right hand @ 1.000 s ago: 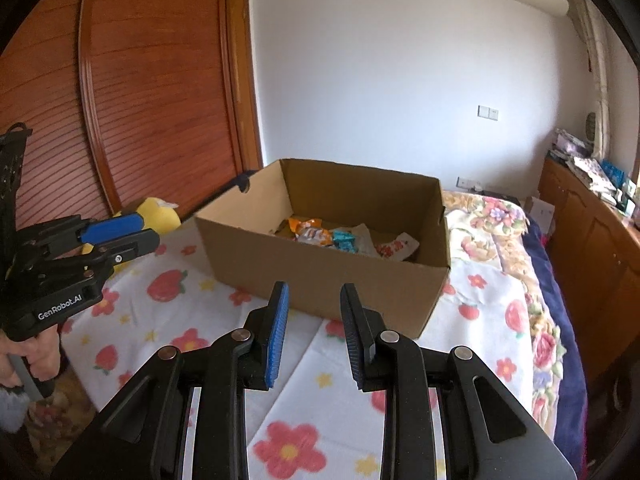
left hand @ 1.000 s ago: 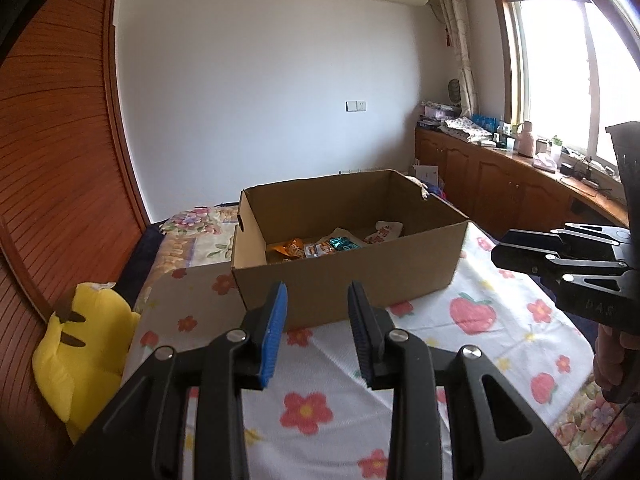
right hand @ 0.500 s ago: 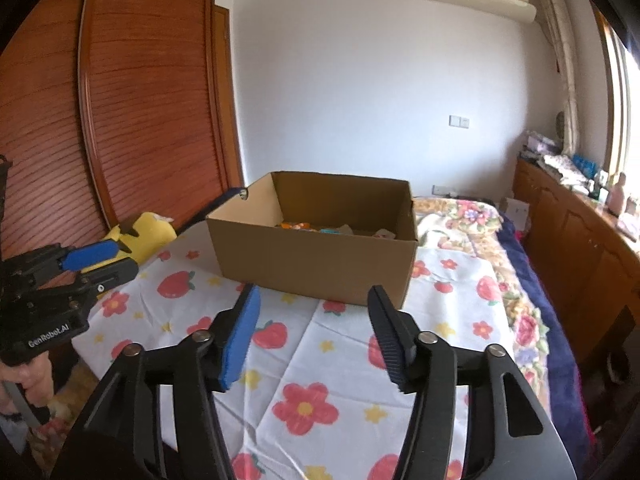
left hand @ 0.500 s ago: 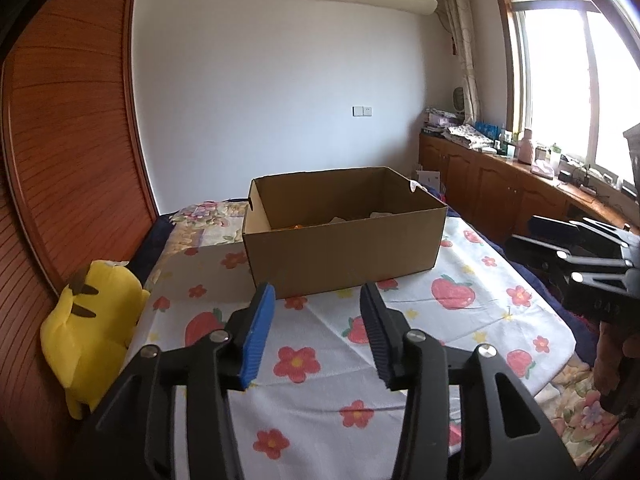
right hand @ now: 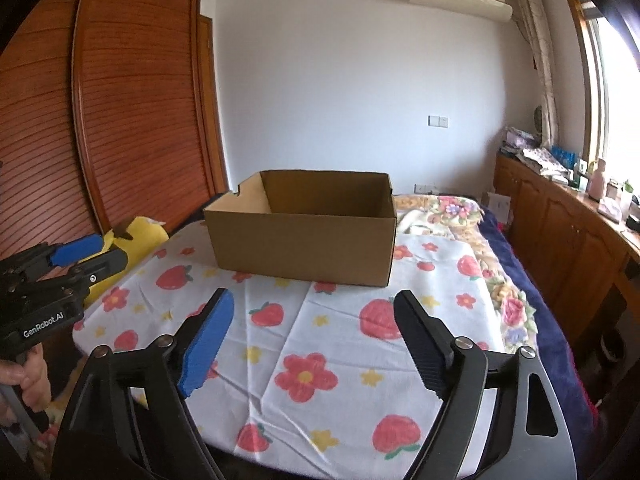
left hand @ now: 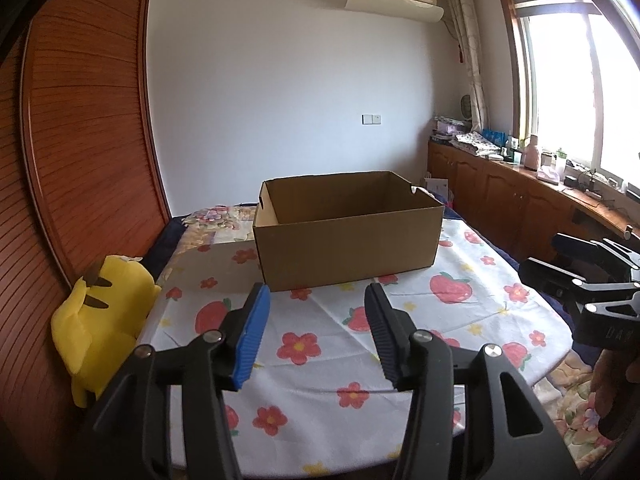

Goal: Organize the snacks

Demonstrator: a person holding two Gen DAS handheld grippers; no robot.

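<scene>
A: Where's the box [left hand: 347, 236]?
B: On the flowered cloth [left hand: 404, 320], well ahead of both grippers; its inside is hidden.
A: Left gripper [left hand: 316, 332], right gripper [right hand: 310, 336]?
B: Both spread wide, holding nothing.
A: The step?
B: Probably finished or paused. Next would mean finding a loose snack; none shows.

Both grippers have withdrawn from the cardboard box [left hand: 347, 236]; left gripper [left hand: 316, 332] and right gripper [right hand: 310, 340] jaws spread wider.

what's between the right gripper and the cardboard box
Only bare flowered tablecloth lies between the open right gripper and the cardboard box; the right wrist view shows it.
</scene>
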